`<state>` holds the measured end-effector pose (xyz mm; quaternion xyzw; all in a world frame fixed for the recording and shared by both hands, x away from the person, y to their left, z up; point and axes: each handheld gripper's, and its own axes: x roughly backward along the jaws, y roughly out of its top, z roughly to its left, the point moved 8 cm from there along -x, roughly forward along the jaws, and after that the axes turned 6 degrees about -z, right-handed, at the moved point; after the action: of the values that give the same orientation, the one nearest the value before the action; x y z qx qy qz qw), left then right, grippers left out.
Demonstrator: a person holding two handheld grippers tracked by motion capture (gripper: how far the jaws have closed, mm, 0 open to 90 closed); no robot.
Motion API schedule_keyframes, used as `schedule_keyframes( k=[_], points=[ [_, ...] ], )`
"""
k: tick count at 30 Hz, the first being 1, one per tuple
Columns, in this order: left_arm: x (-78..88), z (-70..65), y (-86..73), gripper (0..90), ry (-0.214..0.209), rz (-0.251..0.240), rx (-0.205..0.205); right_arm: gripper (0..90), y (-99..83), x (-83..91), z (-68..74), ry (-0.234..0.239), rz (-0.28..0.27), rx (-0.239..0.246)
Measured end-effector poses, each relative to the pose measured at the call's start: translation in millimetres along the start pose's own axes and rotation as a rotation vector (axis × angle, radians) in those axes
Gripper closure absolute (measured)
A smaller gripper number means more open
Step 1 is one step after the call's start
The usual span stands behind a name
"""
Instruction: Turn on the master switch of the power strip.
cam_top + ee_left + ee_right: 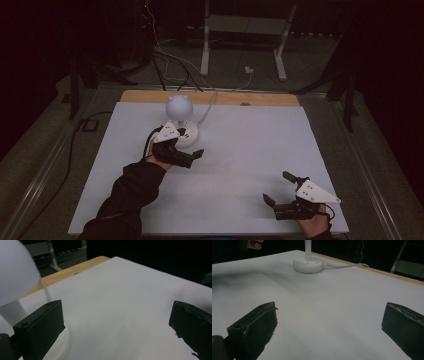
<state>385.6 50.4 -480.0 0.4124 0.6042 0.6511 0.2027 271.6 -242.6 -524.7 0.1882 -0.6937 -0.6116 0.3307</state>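
A small white lamp with a round head stands on a round base at the back left of the white sheet. My left gripper is open right beside the base, one jaw close against it. From the left gripper view, the lamp head looms at upper left and my left gripper has nothing between its jaws. My right gripper is open near the front right corner. Seen from the right gripper view, my right gripper is empty, with the lamp base far ahead.
The lamp's white cable runs off the back over the wooden table edge. Behind the table, a white metal stand and loose cables lie on the dark floor. The room is dim.
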Motion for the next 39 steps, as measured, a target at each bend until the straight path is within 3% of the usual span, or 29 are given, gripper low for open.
schedule_keyframes(
  k=[4, 15, 21, 23, 25, 27, 32, 39],
  points=[
    [-11.2, 7.3, -2.4, 1.8, 0.07, 0.008, 0.014, 0.0, 0.1, 0.1, -0.1, 0.001, -0.001, -0.001],
    [-26.4, 22.3, -3.9, 4.2, 0.171, -0.018, 0.078, 0.0, 0.4, 0.6, -0.4, 0.007, -0.006, -0.006],
    [-32.0, 32.2, -9.9, 12.5, 0.252, -0.019, 0.069, 0.0, 0.5, 0.7, -0.7, 0.007, -0.007, -0.009],
    [-34.5, 33.9, -12.4, 14.3, 0.249, -0.013, 0.072, 0.0, 0.6, 0.8, -0.7, 0.007, -0.008, -0.009],
    [-36.5, 35.3, -14.1, 17.6, 0.274, -0.011, 0.054, 0.0, 0.7, 0.8, -0.8, 0.007, -0.009, -0.009],
    [-38.3, 37.1, -14.8, 23.8, 0.317, -0.011, 0.038, 0.0, 0.7, 0.8, -0.9, 0.007, -0.01, -0.009],
    [-44.6, 39.0, -17.0, 47.6, 0.364, 0.003, -0.006, 0.0, 1.0, 1.0, -0.8, 0.007, -0.012, -0.009],
    [-52.7, 49.1, -22.7, 74.6, 0.419, 0.029, -0.021, 0.0, 1.4, 1.6, -0.6, 0.011, -0.014, -0.011]
  ],
)
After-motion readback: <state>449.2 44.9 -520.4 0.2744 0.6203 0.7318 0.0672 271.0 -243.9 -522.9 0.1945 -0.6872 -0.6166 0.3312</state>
